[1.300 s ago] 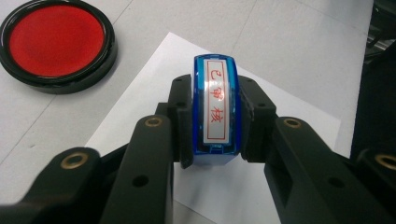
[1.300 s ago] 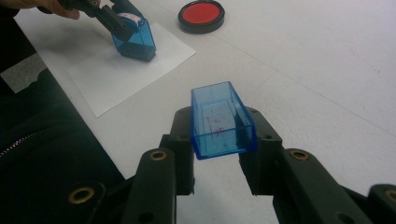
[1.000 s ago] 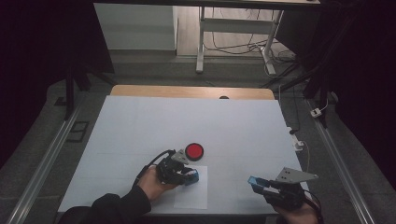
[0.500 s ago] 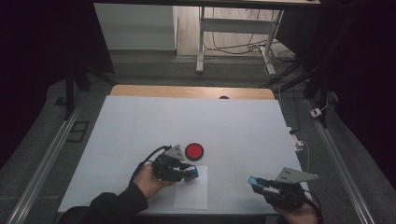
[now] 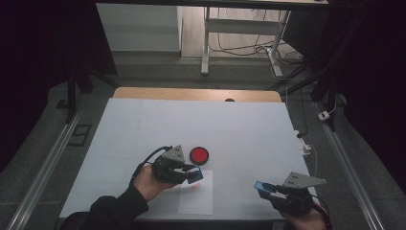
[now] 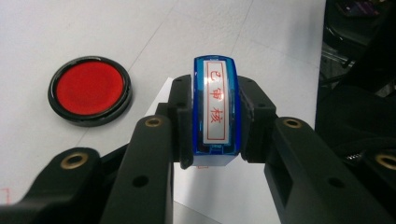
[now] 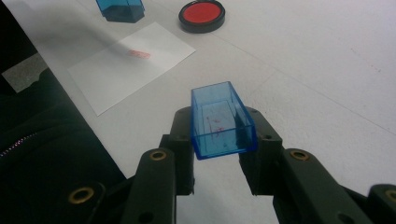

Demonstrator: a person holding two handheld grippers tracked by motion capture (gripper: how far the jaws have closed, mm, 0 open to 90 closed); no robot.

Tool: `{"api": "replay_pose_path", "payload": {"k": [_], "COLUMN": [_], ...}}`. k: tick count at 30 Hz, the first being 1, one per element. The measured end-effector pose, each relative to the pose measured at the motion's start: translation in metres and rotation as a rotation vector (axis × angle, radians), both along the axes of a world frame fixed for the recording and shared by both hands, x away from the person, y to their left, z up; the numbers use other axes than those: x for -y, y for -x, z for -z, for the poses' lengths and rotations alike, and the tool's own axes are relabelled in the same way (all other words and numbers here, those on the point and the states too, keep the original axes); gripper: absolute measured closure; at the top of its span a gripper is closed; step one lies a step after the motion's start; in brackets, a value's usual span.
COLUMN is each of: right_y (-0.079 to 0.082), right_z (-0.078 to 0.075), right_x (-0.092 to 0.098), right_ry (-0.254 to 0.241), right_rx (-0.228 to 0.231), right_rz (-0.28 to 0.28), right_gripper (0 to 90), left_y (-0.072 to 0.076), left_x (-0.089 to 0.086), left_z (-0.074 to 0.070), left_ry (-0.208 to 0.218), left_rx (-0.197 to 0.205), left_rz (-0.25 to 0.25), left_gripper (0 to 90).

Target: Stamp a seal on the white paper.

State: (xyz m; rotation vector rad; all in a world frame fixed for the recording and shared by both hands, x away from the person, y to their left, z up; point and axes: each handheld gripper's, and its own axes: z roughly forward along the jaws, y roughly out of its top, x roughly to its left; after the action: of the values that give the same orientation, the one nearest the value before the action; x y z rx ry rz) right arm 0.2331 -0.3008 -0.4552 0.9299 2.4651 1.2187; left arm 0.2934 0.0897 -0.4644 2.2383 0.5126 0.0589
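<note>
The left gripper (image 5: 191, 173) has its jaws clamped on a blue stamp (image 6: 215, 112). The stamp hangs just above the top edge of the white sheet of paper (image 5: 197, 197), and the red ink pad (image 5: 199, 155) lies just beside it on the counter (image 5: 249, 129). A red print (image 7: 140, 54) is already on the sheet.

The right gripper (image 7: 223, 140) has its jaws clamped on the stamp's blue cap (image 7: 222, 120). It waits near the right front corner of the counter, well apart from the stamp.

I think the next move is to join cap and stamp. The cap's open side faces up and away from the right gripper, and its long axis runs along the jaws. The stamp's printing face points down, so one hand must turn before the two parts can meet.
</note>
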Motion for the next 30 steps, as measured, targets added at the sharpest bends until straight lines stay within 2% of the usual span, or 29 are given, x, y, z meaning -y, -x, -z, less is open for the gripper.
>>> {"api": "replay_pose_path", "payload": {"k": [11, 21, 30], "right_y": [0.0, -0.001, -0.001], "right_z": [0.0, 0.0, 0.0], "right_x": [0.0, 0.0, -0.001], "right_ry": [0.002, 0.009, 0.009], "right_rx": [-0.003, -0.009, -0.01], "right_rz": [-0.001, 0.0, -0.002], "right_gripper": [68.6, 68.6, 68.6], "left_y": [0.003, 0.003, 0.005], "left_x": [-0.009, -0.015, -0.021], "left_z": [-0.013, -0.02, -0.026], "left_ry": [0.048, 0.081, 0.131], "left_rx": [0.032, 0.044, 0.047], "left_rz": [0.022, 0.042, 0.059], "left_gripper": [70.1, 70.1, 70.1]}}
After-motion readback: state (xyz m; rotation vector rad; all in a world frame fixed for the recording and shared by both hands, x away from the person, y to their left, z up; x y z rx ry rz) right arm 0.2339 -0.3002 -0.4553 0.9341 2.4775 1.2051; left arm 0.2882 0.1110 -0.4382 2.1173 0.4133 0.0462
